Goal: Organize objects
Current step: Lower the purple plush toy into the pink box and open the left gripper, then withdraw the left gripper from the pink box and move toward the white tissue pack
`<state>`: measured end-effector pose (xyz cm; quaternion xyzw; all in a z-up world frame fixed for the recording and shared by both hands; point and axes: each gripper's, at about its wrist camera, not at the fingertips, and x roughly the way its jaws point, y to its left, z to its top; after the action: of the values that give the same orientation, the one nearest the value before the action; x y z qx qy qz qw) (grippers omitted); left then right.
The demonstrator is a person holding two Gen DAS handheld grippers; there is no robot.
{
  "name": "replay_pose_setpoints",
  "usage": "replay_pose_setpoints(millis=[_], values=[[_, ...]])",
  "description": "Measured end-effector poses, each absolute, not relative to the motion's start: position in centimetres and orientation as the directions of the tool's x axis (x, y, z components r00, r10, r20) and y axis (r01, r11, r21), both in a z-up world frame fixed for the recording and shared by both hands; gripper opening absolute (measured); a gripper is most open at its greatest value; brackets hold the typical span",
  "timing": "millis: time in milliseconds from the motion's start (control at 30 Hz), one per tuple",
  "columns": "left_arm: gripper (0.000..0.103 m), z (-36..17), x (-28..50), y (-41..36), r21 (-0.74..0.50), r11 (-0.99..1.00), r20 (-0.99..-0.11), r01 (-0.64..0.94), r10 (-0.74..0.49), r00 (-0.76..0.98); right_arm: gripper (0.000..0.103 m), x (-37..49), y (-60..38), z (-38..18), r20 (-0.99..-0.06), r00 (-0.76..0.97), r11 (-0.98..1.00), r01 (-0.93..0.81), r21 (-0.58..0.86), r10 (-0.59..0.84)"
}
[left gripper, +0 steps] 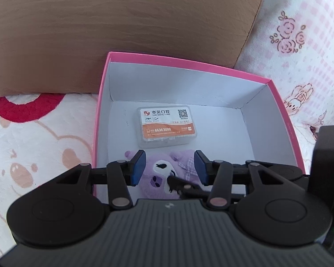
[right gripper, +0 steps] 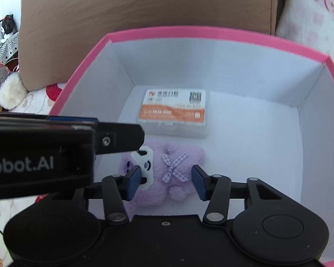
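Note:
A pink box with a white inside (left gripper: 101,102) (right gripper: 82,62) lies on the bed. In it are a clear plastic case with an orange and white label (left gripper: 165,128) (right gripper: 174,113) and a purple plush toy with a checked bow (left gripper: 160,178) (right gripper: 167,171) on the box floor. My left gripper (left gripper: 169,169) is open above the plush, near the box's front. My right gripper (right gripper: 167,183) is open, its pads either side of the plush, not pressing it. The left gripper's body crosses the right wrist view (right gripper: 55,153).
A brown cushion with a cream trim (left gripper: 122,22) (right gripper: 144,2) lies behind the box. A pink floral pillow (left gripper: 300,44) is at the right. A bear-print blanket (left gripper: 33,155) lies at the left. Plush toys (right gripper: 6,84) sit at far left.

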<state>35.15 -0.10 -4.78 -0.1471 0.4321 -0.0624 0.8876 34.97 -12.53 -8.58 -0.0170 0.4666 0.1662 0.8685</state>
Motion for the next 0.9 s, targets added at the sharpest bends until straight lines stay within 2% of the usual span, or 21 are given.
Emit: replay_pose_setpoints(millis=[267,700,900], values=[[0.046,-4.4,35.0,0.3,-0.312,0.95,-0.754,-0.014,-0.238,0.613,0.052,34.6,-12.4,-8.1,-0.795,0.544,0.947,-0.3,0.114,0.268],[0.047,-0.6,31.7,0.1,-0.315,0.949,-0.773,0.016,-0.266,0.576,0.054,29.0,-16.4,-1.8,-0.749,0.607,0.947,-0.311,0.087,0.268],[0.047,2.2,29.2,-0.5,-0.269,0.961,-0.761,0.064,-0.253,0.597,0.058,26.6,-17.0,0.7,-0.737,0.622,0.949,-0.302,0.086,0.265]])
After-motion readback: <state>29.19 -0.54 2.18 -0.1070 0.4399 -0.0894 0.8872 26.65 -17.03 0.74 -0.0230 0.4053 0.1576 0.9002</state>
